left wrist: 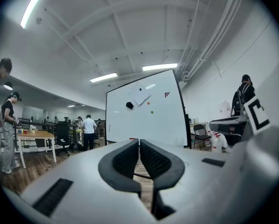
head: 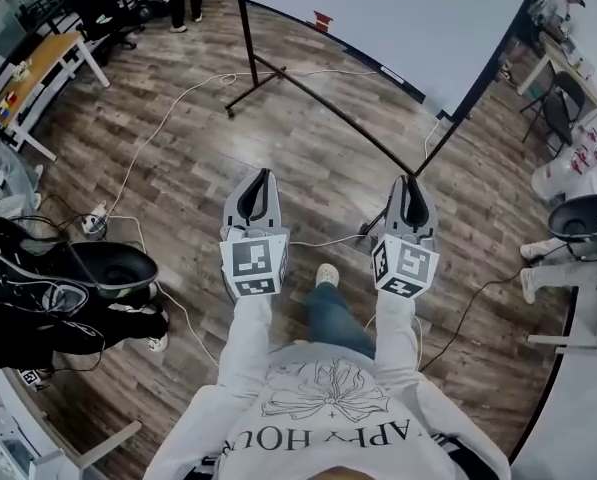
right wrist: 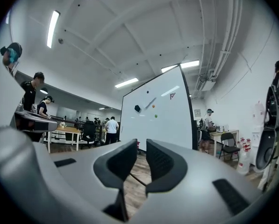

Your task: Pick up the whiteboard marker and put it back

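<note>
A whiteboard (head: 398,18) on a black wheeled stand stands ahead of me across the wood floor. A black eraser (left wrist: 129,105), a white sheet (left wrist: 140,95) and small round magnets (left wrist: 152,111) are on it. A small red thing (head: 322,20) and a short dark stick (head: 391,73) sit along its lower ledge; I cannot tell which is the marker. My left gripper (head: 261,183) (left wrist: 139,141) points level at the board, its jaws together and empty. My right gripper (head: 410,190) (right wrist: 141,144) is beside it, with a gap between its jaws and nothing in it.
The stand's black bar and legs (head: 318,98) run across the floor just ahead, with white cables (head: 168,118) trailing round them. Bags and a helmet (head: 78,278) lie at the left. A desk (head: 38,63) is far left; chairs and a seated person's feet (head: 538,258) are at the right.
</note>
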`<state>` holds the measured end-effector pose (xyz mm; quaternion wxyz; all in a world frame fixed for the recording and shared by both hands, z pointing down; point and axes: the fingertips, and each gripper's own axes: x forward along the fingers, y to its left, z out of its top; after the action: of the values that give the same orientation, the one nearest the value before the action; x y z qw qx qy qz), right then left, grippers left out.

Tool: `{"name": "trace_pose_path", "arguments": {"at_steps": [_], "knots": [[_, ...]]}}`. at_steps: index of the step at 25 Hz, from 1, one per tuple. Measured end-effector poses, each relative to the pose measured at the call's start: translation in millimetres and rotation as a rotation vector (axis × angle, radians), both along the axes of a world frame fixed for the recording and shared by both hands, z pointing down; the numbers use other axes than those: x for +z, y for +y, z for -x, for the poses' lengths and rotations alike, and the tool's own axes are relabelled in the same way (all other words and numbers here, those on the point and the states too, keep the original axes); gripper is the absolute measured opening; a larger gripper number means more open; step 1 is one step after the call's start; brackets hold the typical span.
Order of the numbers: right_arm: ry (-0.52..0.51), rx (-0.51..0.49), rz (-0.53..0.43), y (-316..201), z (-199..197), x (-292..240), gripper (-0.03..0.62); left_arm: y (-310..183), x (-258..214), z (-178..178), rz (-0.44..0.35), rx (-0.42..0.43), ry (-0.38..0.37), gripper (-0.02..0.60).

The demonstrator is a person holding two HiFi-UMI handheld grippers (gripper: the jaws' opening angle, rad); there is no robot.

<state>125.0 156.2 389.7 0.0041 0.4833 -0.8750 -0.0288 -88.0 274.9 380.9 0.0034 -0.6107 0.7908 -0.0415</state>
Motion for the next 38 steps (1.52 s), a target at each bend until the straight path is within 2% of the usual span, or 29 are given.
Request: {"name": "trace_pose_path", "arguments": {"at_steps": [9,18,27,32,38], "knots": [[0.011,-0.035,-0.016,-158.4,42.3,-15.9,0.048,-150.5,-24.4,36.8,-0.016,-0.031,-0.037,0.011],[0.037,-0.057,0.028,-255.4,54.3,1.5,0.052,-245.3,-11.7,41.2,0.017,-0.039,-0.023,0.011],[0.071,-0.017,0.036,-324.5,74.8,13.9,0.054,-331.6,0.9,60.6,0.028,0.026,-0.02,0.011],[0.129,-0.003,0.024,-376.0,101.0,22.9,0.059,-397.1,9.2,86.3,0.019,0.064,0.012,0.011],[0.186,0.04,0.047,-443.9,136.7,33.5,0.063,-477.6,14.0,120.1,0.021,0.132,0.011,0.011]]}}
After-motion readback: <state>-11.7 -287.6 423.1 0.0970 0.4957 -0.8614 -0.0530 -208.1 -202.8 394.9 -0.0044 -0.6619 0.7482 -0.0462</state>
